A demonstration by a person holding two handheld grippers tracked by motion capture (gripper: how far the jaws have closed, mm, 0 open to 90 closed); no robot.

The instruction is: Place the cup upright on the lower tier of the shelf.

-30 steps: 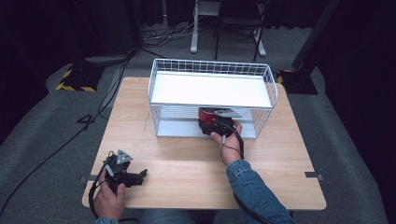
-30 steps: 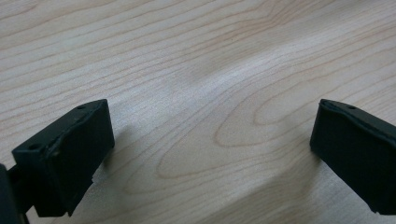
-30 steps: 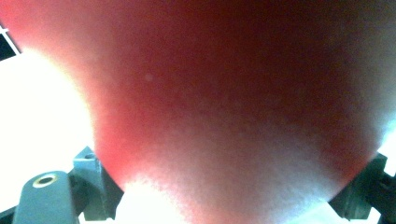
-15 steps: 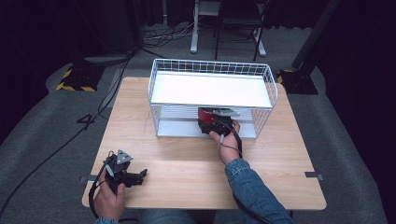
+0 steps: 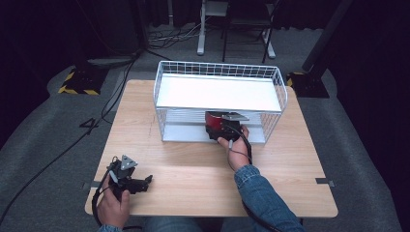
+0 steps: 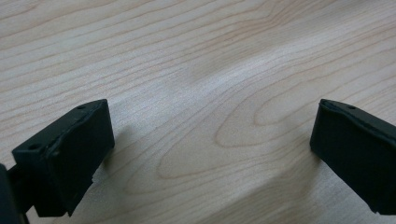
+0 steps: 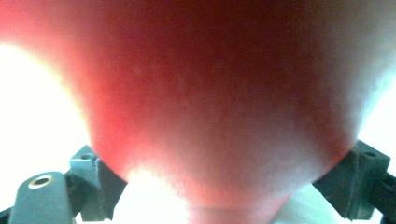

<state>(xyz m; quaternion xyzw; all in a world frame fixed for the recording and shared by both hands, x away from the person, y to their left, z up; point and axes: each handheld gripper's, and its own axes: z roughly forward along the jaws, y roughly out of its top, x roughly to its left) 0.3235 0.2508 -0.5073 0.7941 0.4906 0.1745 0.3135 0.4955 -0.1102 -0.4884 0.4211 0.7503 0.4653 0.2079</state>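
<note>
Blurring right gripper view: red object [image 7: 210,107] between jaws, unidentifiable.

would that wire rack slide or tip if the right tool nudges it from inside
The rack looks light: thin wire, one white shelf, so it would probably slide on the smooth table. Tipping seems unlikely, since it is wide and low. The right tool sits at its lower tier beside a red thing.
</note>
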